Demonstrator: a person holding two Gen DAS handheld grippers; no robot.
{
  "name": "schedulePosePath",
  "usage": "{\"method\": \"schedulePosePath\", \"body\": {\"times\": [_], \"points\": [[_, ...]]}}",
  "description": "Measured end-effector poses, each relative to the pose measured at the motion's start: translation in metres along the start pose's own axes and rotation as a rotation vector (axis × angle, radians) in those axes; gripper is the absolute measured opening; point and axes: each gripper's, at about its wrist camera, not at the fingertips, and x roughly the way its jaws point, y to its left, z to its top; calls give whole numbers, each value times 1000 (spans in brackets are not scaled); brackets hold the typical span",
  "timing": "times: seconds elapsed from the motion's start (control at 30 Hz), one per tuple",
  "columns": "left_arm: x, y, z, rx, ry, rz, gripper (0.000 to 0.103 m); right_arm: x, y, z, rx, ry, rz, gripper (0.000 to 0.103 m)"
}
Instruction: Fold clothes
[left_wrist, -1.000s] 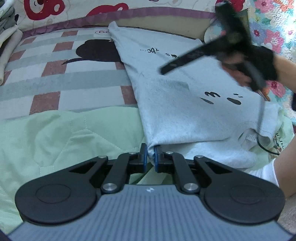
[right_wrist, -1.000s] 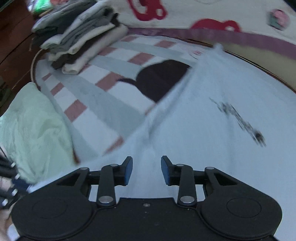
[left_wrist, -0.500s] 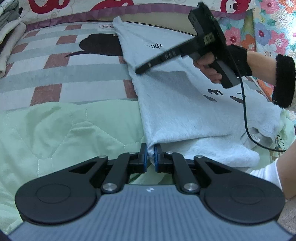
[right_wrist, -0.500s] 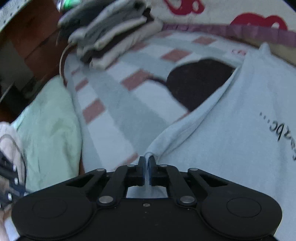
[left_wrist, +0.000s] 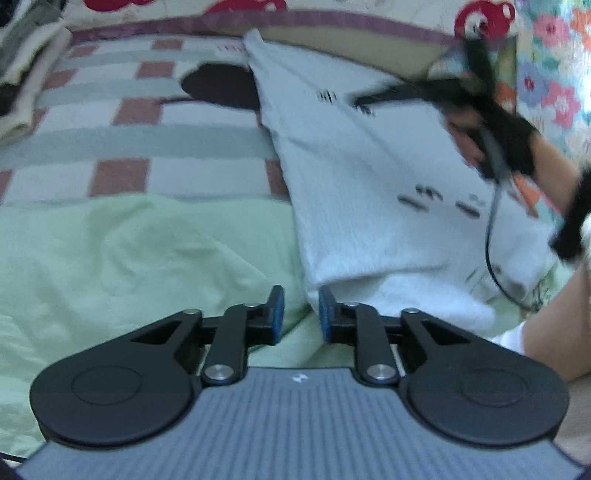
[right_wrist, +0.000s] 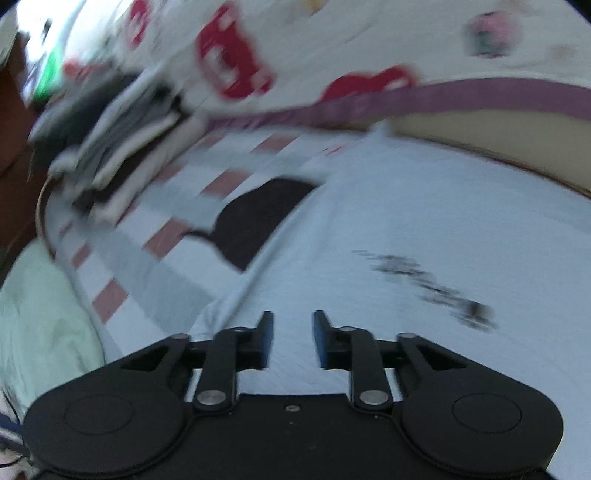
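Left wrist view: pale blue shirt (left_wrist: 369, 192) lies partly folded beside the green quilt (left_wrist: 129, 258), both left tongs (left_wrist: 297, 314) and right tongs (right_wrist: 290, 339) spread, empty, folds remaining

No text can be read. Dark printed marks are seen on the pale blue garment (left_wrist: 369, 177), at about one o'clock from the left gripper (left_wrist: 297, 314), but they are blurred beyond reading in both views.

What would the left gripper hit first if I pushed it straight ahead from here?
Probably the near corner of the light blue shirt, just beyond the open left gripper. Green quilt lies under the gap; depth is unclear.
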Motion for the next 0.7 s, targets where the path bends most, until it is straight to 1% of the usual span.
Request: {"method": "schedulePosePath", "body": {"times": [0.1, 0.17, 0.23, 0.3, 0.37, 0.4, 0.43, 0.47, 0.5, 0.53, 0.57, 0.67, 0.7], "points": [[-7, 5, 26, 21, -13, 24, 24, -55, -25, -18, 134, -68, -73, 37], [-2, -3, 52, 78, -26, 18, 25, -91, -41, -31, 224, -112, -119, 38], [12, -22, 77, 148, -23, -6, 28, -124, -52, -62, 314, -128, -126, 38], [33, -51, 100, 222, -13, -56, 30, -158, -59, -90, 341, -110, -169, 39], [59, -89, 116, 281, 16, -124, 36, -194, -65, -113, 327, -91, -279, 41], [71, -110, 120, 320, 27, -146, 37, -212, -70, -126, 339, -90, -335, 47], [83, -130, 125, 359, 38, -168, 37, -231, -76, -138, 355, -91, -387, 50], [95, -151, 129, 398, 48, -190, 37, -248, -85, -152, 409, -107, -422, 52], [104, -172, 130, 425, 35, -219, 38, -265, -94, -165, 463, -123, -456, 52], [112, -187, 131, 428, 35, -261, 39, -282, -103, -179, 519, -141, -487, 52], [121, -203, 131, 431, 35, -302, 39, -291, -113, -193, 591, -167, -494, 52], [148, -245, 126, 436, 71, -418, 39, -319, -143, -236, 805, -248, -509, 52], [157, -258, 123, 450, 79, -449, 39, -320, -150, -247, 849, -275, -502, 52]]}}
